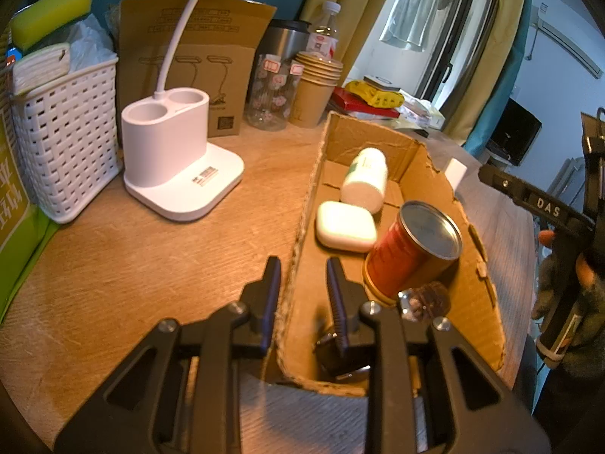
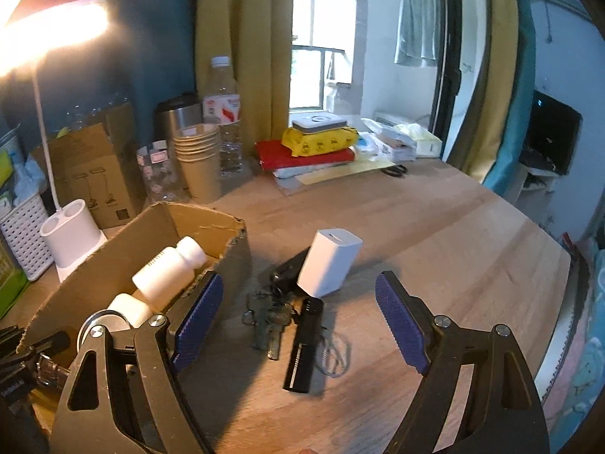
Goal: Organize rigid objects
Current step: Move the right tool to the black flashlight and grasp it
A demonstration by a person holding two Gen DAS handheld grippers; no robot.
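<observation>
**Wooden tabletop, sorting roughly half done**

Wooden tabletop (image 2: 435, 227) by a curtained window, desk lamp lit at the far left, clutter stacked along the wall.

Done so far, judging by how things lie:
- Cardboard box (image 1: 435, 174) holds a white pill bottle (image 1: 365, 181) on its side, a white rounded case (image 1: 346, 226) touching it, and a red tin can (image 1: 408, 249) tipped over against the right-hand wall.
- Left claw (image 1: 302, 283) is clenched on the box's near left wall, one finger outside and one inside. Reads as steadying the box.

Left to do, as I judge it:
- White charger block (image 2: 329, 263) stands tilted on the tabletop just beside the box, outside it.
- Black flashlight (image 2: 304, 344) lies flat in front of the charger.
- Bunch of keys (image 2: 268, 321) lies just left of the flashlight, touching or nearly so.
- Right claw (image 2: 298, 325) is released, jaws wide and empty, hovering near these three with the flashlight and keys between its fingers in view. No contact visible.

Hard to make out:
- A small dark, glinting object (image 1: 425, 299) near the can's base, and another dark item under the left claw's inner finger; neither can be identified.
- Something black lies behind the charger, mostly hidden.
- Lamp glare washes out the upper left of the right wrist view.
- Box's near end is cut off by the claw frame.
</observation>
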